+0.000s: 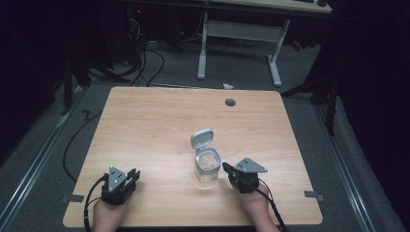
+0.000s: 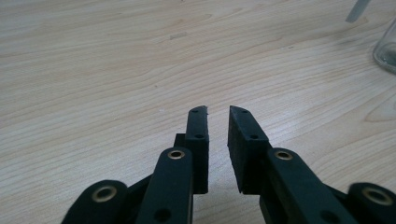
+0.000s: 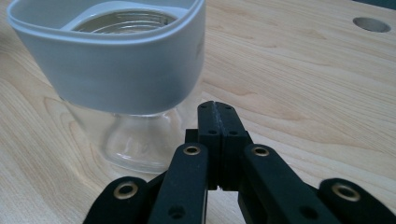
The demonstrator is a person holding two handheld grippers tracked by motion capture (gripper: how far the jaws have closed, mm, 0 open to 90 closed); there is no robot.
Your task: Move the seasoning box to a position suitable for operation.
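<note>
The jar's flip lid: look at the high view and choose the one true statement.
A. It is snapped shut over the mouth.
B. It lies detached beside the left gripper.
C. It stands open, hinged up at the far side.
C: the jar has its grey lid tipped up behind an uncovered mouth.

Over at the right edge of the left gripper view, the glass jar is sliced off, just a curved sliver of it in frame, and its lid is a blurred grey strip cut by the top edge. In the right gripper view, the jar's grey collar runs off the upper left. Bottom of the high view, both forearms are cropped.
</note>
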